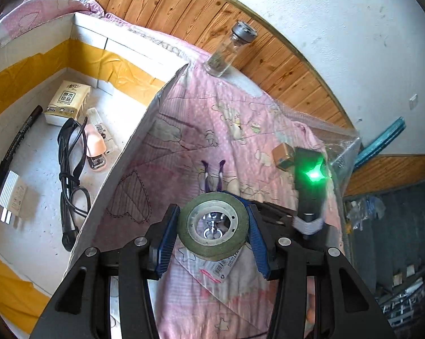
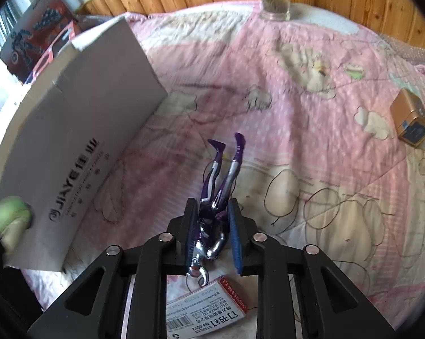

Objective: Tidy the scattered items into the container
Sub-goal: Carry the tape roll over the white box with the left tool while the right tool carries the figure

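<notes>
left gripper (image 1: 212, 226) jaws clamped, right gripper (image 2: 214, 237) jaws parted

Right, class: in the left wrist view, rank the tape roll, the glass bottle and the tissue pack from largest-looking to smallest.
1. Tape roll: looks largest, though it sits nearest the camera, between the jaws.
2 and 3. Glass bottle and tissue pack: look about alike, so no ranking.

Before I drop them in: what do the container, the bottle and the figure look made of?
Container: cardboard, matte grey-white, raw cut edge, folded flaps.
Bottle: clear glass apparently, see-through wall, dull metal-looking cap.
Figure: likely moulded plastic, glossy purple and silver.
</notes>
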The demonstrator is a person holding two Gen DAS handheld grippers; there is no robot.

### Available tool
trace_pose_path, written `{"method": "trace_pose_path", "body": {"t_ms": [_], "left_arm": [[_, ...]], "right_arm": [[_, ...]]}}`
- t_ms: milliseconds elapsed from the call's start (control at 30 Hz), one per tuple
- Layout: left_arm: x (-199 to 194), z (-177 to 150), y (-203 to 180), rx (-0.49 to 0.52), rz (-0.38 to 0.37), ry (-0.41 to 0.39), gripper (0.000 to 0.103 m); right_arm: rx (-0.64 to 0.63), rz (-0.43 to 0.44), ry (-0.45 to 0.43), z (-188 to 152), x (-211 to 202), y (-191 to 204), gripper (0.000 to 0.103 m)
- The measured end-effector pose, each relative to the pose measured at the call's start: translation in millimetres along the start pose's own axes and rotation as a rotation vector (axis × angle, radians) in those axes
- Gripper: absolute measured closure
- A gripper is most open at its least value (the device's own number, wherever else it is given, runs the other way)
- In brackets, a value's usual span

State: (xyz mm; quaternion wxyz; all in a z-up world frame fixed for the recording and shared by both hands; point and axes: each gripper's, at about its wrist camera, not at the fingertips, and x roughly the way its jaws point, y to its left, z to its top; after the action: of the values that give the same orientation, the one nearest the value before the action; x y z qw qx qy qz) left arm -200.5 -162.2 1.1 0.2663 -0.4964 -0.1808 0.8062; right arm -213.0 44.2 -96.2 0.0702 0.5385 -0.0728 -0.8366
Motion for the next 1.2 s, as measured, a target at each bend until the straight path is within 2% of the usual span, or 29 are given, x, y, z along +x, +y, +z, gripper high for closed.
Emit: {"method": "trace_pose_path", "body": {"t_ms": [100, 167, 233, 367, 567, 933, 1200], "left_arm": [[-4, -2, -1, 0.0, -0.003, 0.004, 0.054], [-10, -4, -2, 0.002, -0.007, 0.001, 0.054], [-15, -6, -3, 0.008, -0.006, 0.0, 0.054], [-29, -8, -6, 0.026, -0.012, -0.016, 0.054], [-46, -12, -13, 0.049, -0.014, -0.024, 0.054], [-72, -40, -44, 0.159, 0.008, -0.036, 0.054], [-78, -64, -61, 0.211, 0.016, 0.005, 0.054]], "right_arm": [[-0.045, -0.057, -0.029, -4, 8, 8, 0.07], [-0.045, -0.08, -0.026, -3, 7, 11, 0.073], [0.012, -0.033, -0.035, -1, 1, 5, 0.073], [0.048, 0.044, -0.089, -2, -27, 9, 0.073], [0.069, 0.077, -0.118, -10, -54, 19, 0.073], [0.105, 0.112, -0.142, -67, -94, 26, 0.073], [0.131, 0.127, -0.169, -107, -119, 28, 0.073]]}}
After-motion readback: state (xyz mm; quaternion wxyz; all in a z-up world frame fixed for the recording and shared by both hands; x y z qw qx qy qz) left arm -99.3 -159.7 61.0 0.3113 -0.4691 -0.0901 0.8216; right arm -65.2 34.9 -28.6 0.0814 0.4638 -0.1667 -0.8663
